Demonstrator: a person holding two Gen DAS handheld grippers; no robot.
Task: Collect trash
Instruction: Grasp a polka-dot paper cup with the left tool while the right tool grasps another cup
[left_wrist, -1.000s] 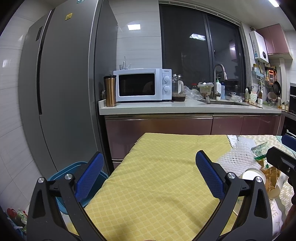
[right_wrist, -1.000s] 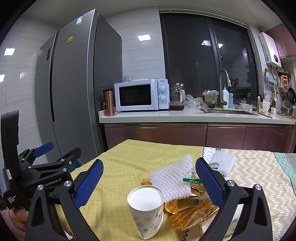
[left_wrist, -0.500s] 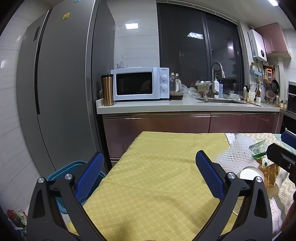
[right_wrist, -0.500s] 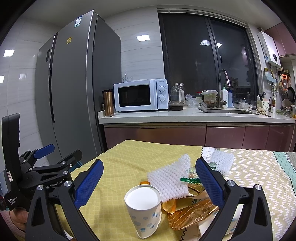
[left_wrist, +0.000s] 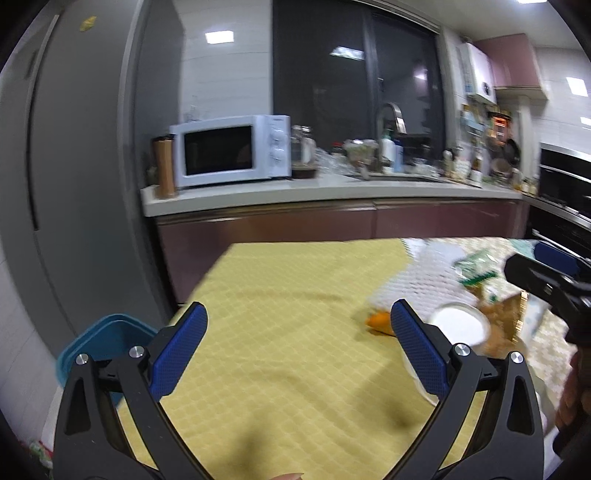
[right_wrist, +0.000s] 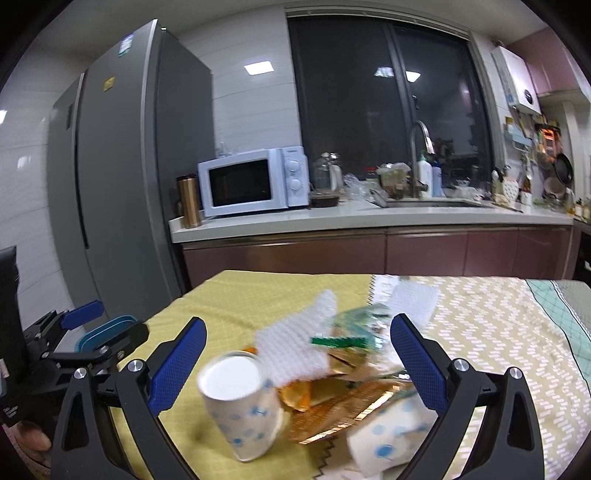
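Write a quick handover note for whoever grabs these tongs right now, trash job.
Left tongs: open, empty, over bare yellow tablecloth.
Right tongs: open, empty, facing the trash pile.
Pile on the table: upright paper cup nearest, white foam net, gold wrapper, a second cup lying on its side.
Blue bin sits on the floor off the table's left corner.
Done: nothing picked up in view. Left: everything; the upright cup looks the easiest start.

The left claw (left_wrist: 298, 332) swings right, bringing the paper cup (left_wrist: 459, 325) and an orange scrap (left_wrist: 380, 320) into its view. The right claw (right_wrist: 298, 345) drops nearer the cup (right_wrist: 242, 404), now leaning left.
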